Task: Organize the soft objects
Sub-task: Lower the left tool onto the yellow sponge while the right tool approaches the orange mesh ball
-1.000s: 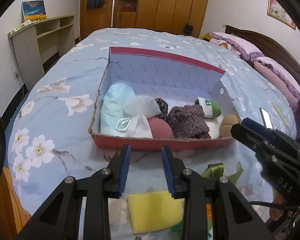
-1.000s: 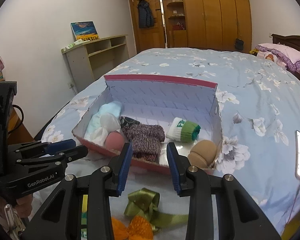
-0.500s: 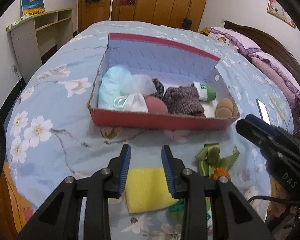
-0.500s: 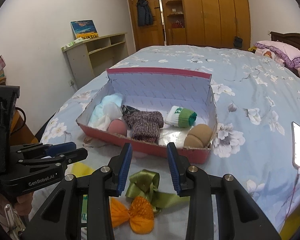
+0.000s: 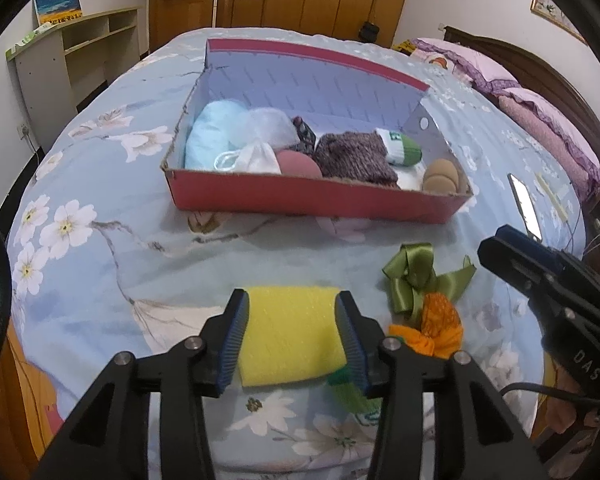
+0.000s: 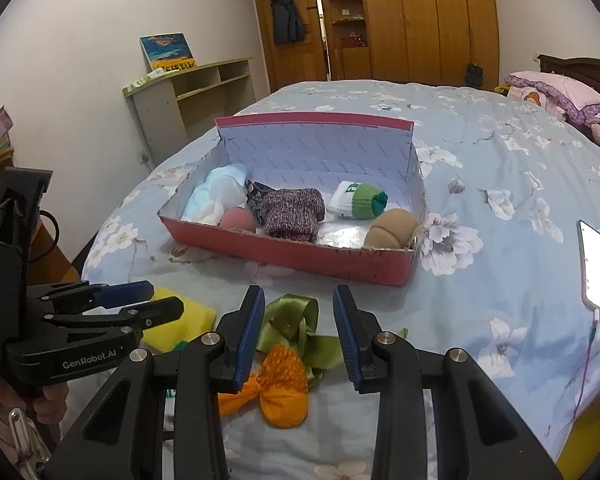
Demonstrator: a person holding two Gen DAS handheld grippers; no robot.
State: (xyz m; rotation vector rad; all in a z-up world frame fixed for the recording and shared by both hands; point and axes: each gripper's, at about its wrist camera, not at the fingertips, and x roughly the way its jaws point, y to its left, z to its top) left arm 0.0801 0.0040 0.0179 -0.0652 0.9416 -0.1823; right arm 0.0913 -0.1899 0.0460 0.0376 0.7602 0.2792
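Note:
A red cardboard box (image 5: pixel 312 200) (image 6: pixel 292 254) on the bed holds several soft things, among them a light blue cloth (image 5: pixel 212 136), a knitted purple piece (image 5: pixel 352 156) and a green and white sock roll (image 5: pixel 400 148). My left gripper (image 5: pixel 292 320) is open, its fingers on either side of a yellow sponge (image 5: pixel 292 336) lying on the bed. My right gripper (image 6: pixel 298 328) is open, above a green ribbon bow (image 6: pixel 292 320) and an orange cloth bundle (image 6: pixel 280 380).
A lit phone (image 6: pixel 594 268) with a cable lies on the bed at the right. A green item (image 5: pixel 352 394) lies partly under the left gripper. Pillows (image 5: pixel 540 112) and a headboard stand at the far right. A shelf unit (image 6: pixel 188 100) stands at the left wall.
Both grippers have pulled back from the box and dropped lower. The left gripper's fingers now straddle the yellow sponge. The right gripper now hangs over the green bow and orange bundle.

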